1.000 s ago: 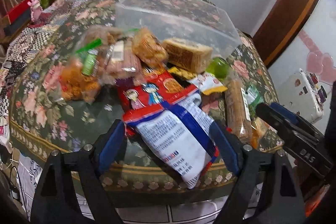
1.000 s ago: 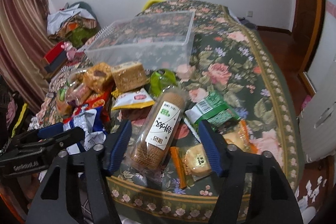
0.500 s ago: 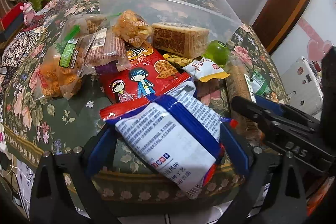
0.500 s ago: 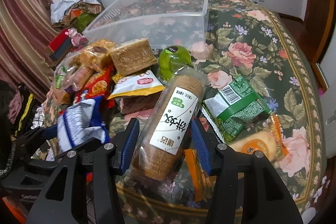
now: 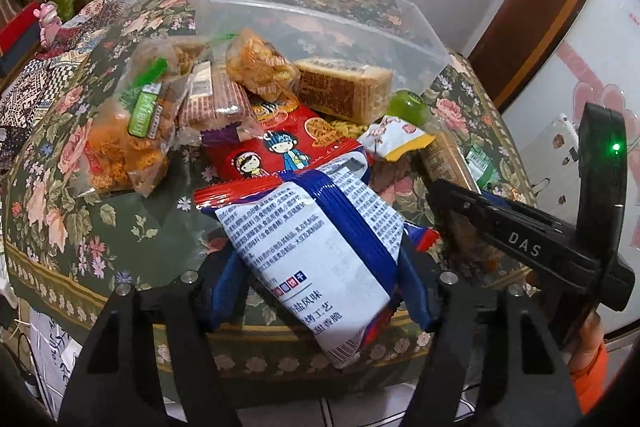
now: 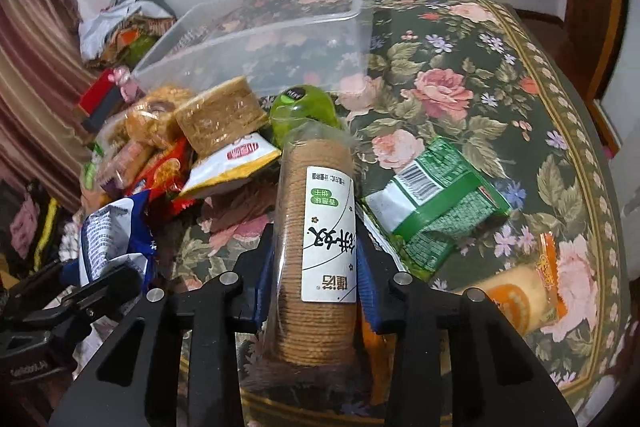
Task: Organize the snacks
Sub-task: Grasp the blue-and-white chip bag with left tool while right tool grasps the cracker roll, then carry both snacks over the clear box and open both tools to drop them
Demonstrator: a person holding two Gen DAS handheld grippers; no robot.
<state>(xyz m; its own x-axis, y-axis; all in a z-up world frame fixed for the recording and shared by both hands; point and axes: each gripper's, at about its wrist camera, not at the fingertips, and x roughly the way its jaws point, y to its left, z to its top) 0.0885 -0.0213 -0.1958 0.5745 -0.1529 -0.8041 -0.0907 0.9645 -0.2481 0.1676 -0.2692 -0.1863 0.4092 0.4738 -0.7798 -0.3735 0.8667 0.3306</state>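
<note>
My left gripper (image 5: 320, 291) is shut on a blue, white and red snack bag (image 5: 320, 247) at the table's near edge. My right gripper (image 6: 314, 275) is shut on a clear-wrapped roll of round biscuits (image 6: 316, 243) with a white label. It also shows at the right of the left wrist view (image 5: 520, 243). An empty clear plastic bin (image 5: 320, 15) (image 6: 272, 31) stands behind the snack pile on the floral tablecloth (image 6: 500, 75).
The pile holds a red cartoon bag (image 5: 280, 147), fried snack bags (image 5: 132, 135), a wrapped brown cake block (image 5: 344, 87) (image 6: 220, 115), a green cup (image 6: 304, 107) and a yellow-white packet (image 6: 232, 163). A green packet (image 6: 432, 211) and an orange-wrapped biscuit (image 6: 520, 291) lie to the right.
Both grippers have closed on their snacks: the left on the blue and white bag, the right on the biscuit roll. Both views have moved in closer to the pile.
</note>
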